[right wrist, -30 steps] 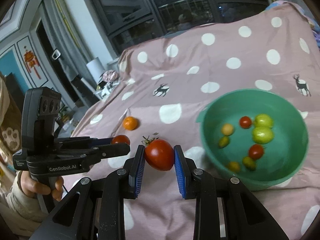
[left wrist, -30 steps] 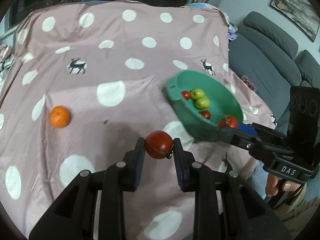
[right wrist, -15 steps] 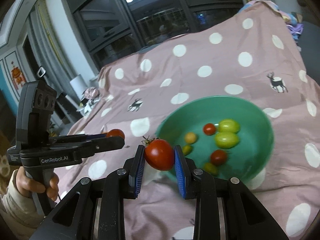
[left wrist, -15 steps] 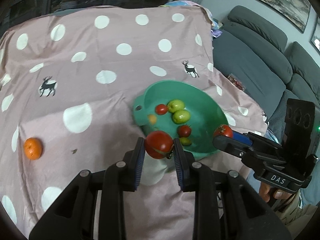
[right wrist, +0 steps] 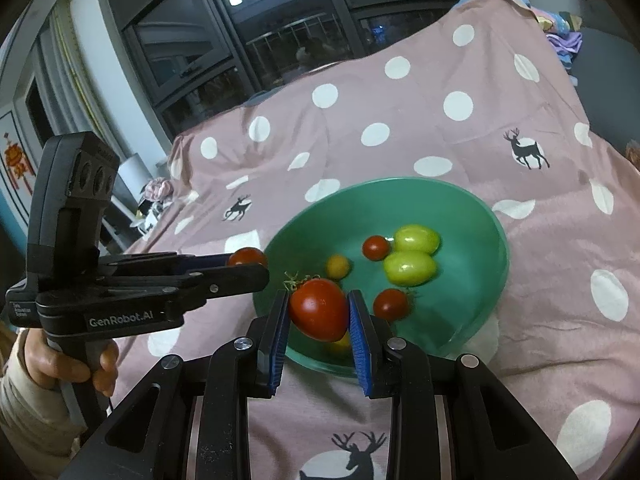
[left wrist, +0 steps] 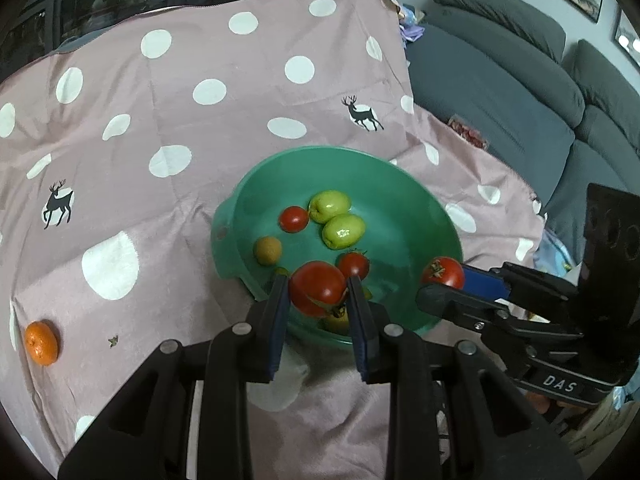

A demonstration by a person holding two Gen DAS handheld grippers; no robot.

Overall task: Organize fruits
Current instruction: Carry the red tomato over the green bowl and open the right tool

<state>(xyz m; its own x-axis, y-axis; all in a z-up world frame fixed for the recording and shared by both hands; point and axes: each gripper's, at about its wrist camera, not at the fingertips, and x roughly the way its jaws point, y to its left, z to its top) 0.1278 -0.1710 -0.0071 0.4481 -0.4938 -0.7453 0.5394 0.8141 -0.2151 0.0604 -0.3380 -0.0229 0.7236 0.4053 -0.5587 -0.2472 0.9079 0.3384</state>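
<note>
My left gripper is shut on a red tomato, held over the near left rim of the green bowl. My right gripper is shut on another red tomato above the bowl's near rim. In the left wrist view that right-held tomato shows at the bowl's right edge; in the right wrist view the left-held tomato shows at its left edge. The bowl holds two green fruits, small red tomatoes and yellowish ones. An orange lies on the cloth at far left.
A pink polka-dot cloth with deer prints covers the table. A grey sofa stands to the right. A small dark scrap lies near the orange. A hand grips the left tool. Dark windows are behind.
Both grippers have carried their tomatoes toward the bowl, so the bowl now lies right under the fingers. The orange has slid to the lower left of the left wrist view.
</note>
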